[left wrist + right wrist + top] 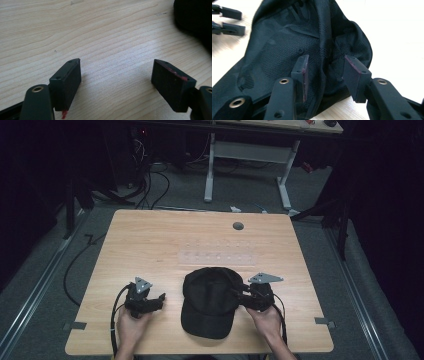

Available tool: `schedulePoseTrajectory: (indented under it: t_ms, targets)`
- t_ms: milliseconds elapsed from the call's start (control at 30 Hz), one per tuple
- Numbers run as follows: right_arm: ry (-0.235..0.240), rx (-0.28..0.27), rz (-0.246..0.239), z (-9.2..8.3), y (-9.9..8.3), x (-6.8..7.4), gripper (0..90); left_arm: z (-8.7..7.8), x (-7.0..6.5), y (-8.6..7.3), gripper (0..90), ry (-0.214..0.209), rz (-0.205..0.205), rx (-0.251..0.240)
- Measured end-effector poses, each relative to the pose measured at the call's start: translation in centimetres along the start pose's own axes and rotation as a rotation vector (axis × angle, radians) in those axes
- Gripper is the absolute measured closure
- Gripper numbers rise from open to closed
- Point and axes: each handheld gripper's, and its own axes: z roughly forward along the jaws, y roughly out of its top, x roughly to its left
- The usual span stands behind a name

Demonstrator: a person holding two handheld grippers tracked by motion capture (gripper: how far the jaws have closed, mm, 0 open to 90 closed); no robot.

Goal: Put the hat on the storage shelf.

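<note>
Cap [209, 301], black, lies mid-table near my edge, brim toward me, crown far; my right gripper [325, 72] is at its right side, jaws apart astride a fold of crown fabric, while my left gripper [116, 82] gapes empty over bare table [100, 37] just left of it.

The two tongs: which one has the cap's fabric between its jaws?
The right tongs: their jaws straddle a fold of the black cap. The left tongs gape over bare table.

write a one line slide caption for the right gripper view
Open right tongs straddling a raised fold of a black mesh cap on the wooden table.
</note>
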Motion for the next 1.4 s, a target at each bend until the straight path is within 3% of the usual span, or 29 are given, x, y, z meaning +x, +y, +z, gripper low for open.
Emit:
schedulePoseTrajectory:
  t_ms: [167,433,733,867,1067,1400]
  targets:
    - [-0.021,0.021,-0.004,0.6,0.1,0.3,58.4,0.0,0.0,0.0,24.2,0.000,0.000,0.000]
    - [0.021,0.018,0.043,1.1,0.4,0.0,66.1,0.0,0.0,0.0,24.2,0.000,0.000,0.000]
    - [0.009,0.020,0.037,1.3,0.5,0.1,68.4,0.0,0.0,0.0,24.2,0.000,0.001,0.000]
    - [0.022,0.023,0.047,1.3,0.6,0.2,74.3,0.0,0.0,0.0,24.2,0.000,0.001,0.000]
    - [0.043,-0.004,0.054,1.2,0.5,-0.3,83.5,0.0,0.0,0.0,24.2,0.000,0.000,0.000]
    - [0.061,-0.032,0.055,1.0,0.5,-0.4,86.6,0.0,0.0,0.0,24.2,0.000,0.000,0.000]
